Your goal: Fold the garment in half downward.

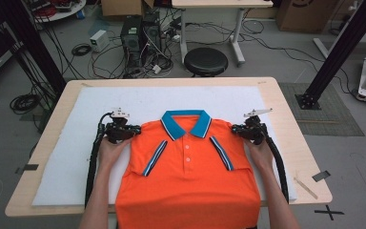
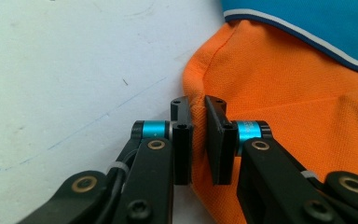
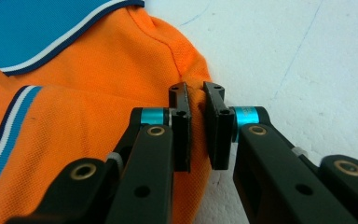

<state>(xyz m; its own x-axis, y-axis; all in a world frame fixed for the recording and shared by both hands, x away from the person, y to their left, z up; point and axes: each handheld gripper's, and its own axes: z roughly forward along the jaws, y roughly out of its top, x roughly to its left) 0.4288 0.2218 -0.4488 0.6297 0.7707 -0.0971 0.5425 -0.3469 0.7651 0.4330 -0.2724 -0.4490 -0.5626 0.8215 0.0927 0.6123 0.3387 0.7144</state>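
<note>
Orange polo shirt [image 1: 190,176] spread flat, hem draped over near surface edge.
Shoulders pinched by left claw [image 1: 134,130] and right claw [image 1: 235,128], jaws nearly closed on fabric; folding judged not started.

No legible txt, labels or nos. anywhere; black tape X [image 1: 328,211] on floor, bottom right.
</note>
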